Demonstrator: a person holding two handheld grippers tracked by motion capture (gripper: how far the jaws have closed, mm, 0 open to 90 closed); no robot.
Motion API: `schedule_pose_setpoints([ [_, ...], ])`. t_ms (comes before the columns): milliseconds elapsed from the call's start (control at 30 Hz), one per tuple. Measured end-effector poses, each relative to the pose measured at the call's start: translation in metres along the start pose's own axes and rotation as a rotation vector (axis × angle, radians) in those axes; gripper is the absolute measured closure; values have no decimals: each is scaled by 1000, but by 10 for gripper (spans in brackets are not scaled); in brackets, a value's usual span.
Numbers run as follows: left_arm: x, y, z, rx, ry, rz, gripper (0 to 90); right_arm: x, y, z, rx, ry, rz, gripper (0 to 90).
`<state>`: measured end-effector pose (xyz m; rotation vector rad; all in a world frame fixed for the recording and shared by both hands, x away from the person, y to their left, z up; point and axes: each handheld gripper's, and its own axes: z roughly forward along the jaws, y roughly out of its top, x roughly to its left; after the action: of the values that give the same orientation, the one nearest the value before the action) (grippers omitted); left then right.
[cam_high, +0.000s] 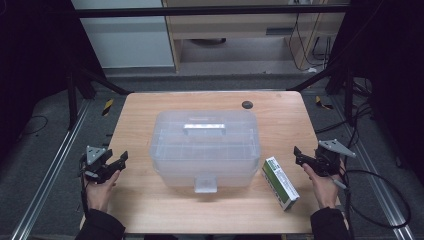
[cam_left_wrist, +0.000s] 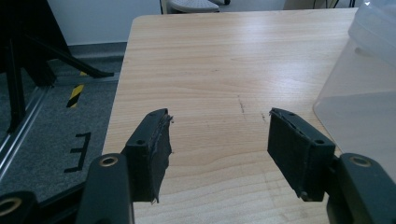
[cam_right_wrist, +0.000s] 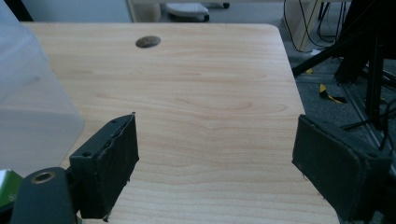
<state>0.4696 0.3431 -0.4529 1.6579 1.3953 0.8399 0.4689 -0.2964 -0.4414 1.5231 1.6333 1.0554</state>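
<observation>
Grey carpeted floor (cam_high: 45, 165) and dark frame legs ring the pale wooden tabletop (cam_high: 150, 200) where I sit with a claw in each hand. At its centre stands a translucent plastic storage box (cam_high: 205, 147) with its lid on, a handle along the top and a latch on the side facing me. Just right of the box, nearly touching its near corner, a green-and-white carton (cam_high: 281, 182) lies flat and slanted; its printing is too small to read. Beyond the box, near the far edge, sits a dark round cable hole (cam_high: 247, 105).

My left claw (cam_high: 116, 161) hovers left of the box at the tabletop's left edge, jaws spread wide with nothing between them. My right claw (cam_high: 298, 156) is on the other side of the box, just beyond the carton's far end, jaws likewise spread and empty. Nothing lies between either claw and the box.

From the left gripper view, the left claw (cam_left_wrist: 219, 135) frames bare wood bearing a few faint dark scratches, the box wall rising at the right edge, and yellow-and-black tape on the floor off to the left. From the right gripper view, the right claw (cam_right_wrist: 215, 154) frames open wood with the cable hole ahead, the box at the left edge, and a sliver of the green carton at the bottom left corner.
</observation>
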Motion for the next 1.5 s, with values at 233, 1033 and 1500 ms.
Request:
schedule_pose_setpoints([
  [233, -5, 12, -5, 9, -49, 32, 371, 2, 1, -2, -17, 54, -20, 92],
  [1033, -16, 55, -25, -7, -122, 123, 337, 25, 3, 5, 79, 65, -193, 90],
  [1500, -30, 90, -28, -34, -124, 208, 331, 24, 7, 2, 5, 120, -206, 198],
])
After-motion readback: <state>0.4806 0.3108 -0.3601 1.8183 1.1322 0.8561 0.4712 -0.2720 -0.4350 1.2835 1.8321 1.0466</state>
